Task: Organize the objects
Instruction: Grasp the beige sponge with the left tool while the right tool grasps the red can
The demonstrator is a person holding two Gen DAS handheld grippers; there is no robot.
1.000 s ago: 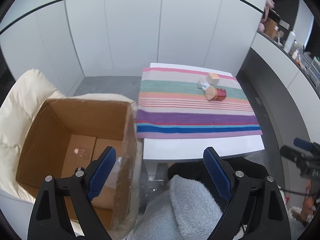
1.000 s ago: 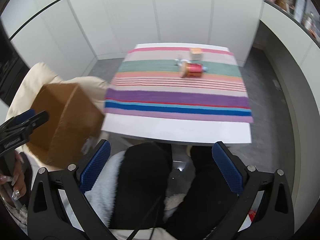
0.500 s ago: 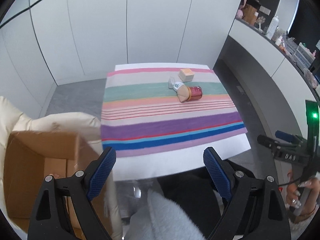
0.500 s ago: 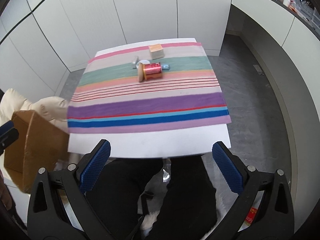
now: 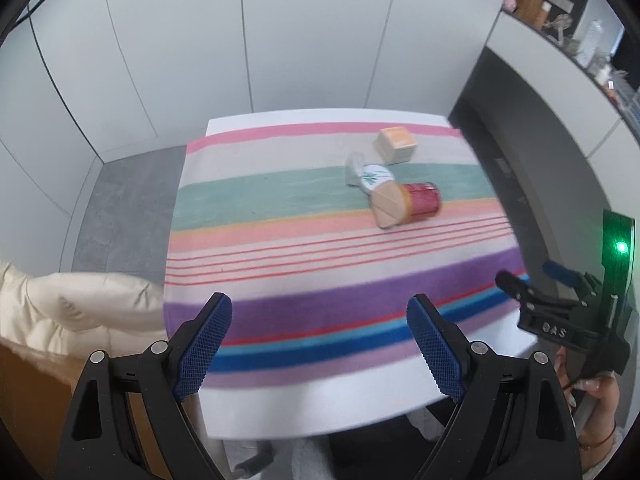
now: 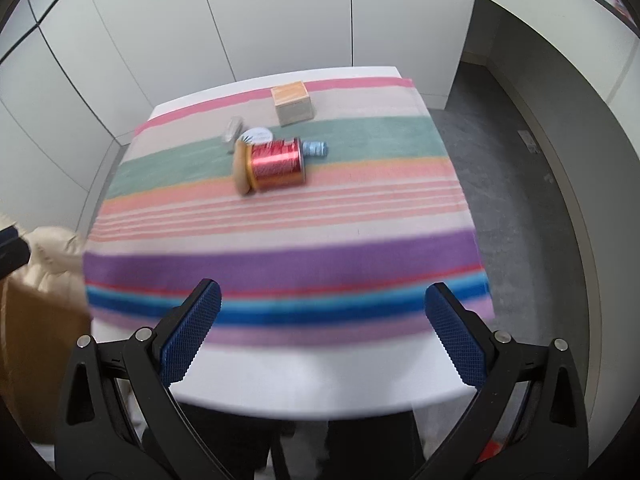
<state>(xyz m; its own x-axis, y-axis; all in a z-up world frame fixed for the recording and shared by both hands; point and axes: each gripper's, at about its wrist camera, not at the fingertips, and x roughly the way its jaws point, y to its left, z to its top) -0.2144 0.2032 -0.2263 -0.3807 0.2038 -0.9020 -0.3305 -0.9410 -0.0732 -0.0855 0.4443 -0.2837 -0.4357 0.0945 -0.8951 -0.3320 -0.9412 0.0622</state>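
A red jar with a tan lid (image 5: 408, 205) (image 6: 273, 164) lies on its side on the striped cloth (image 5: 320, 264) (image 6: 280, 240), toward the far side. Beside it lie a small white round container (image 5: 376, 176) (image 6: 258, 135), a grey piece (image 5: 354, 163) and a pale blue item (image 6: 315, 149). A tan cube box (image 5: 397, 145) (image 6: 293, 105) stands just behind them. My left gripper (image 5: 319, 322) hangs open over the cloth's near stripes, empty. My right gripper (image 6: 320, 310) is open too, above the near edge, nothing between its fingers.
The white table (image 6: 320, 380) carries the cloth. A brown cardboard box (image 6: 36, 344) (image 5: 24, 380) and a cream padded cushion (image 5: 80, 304) sit at the left. Dark trouser legs (image 6: 240, 448) show under the table edge. White cabinet doors (image 5: 300, 40) stand behind; grey floor (image 6: 512, 184) at right.
Both grippers have swung away from the cardboard box toward the table and come lower and closer to the cloth. The objects on it look larger. Jaws stayed open.
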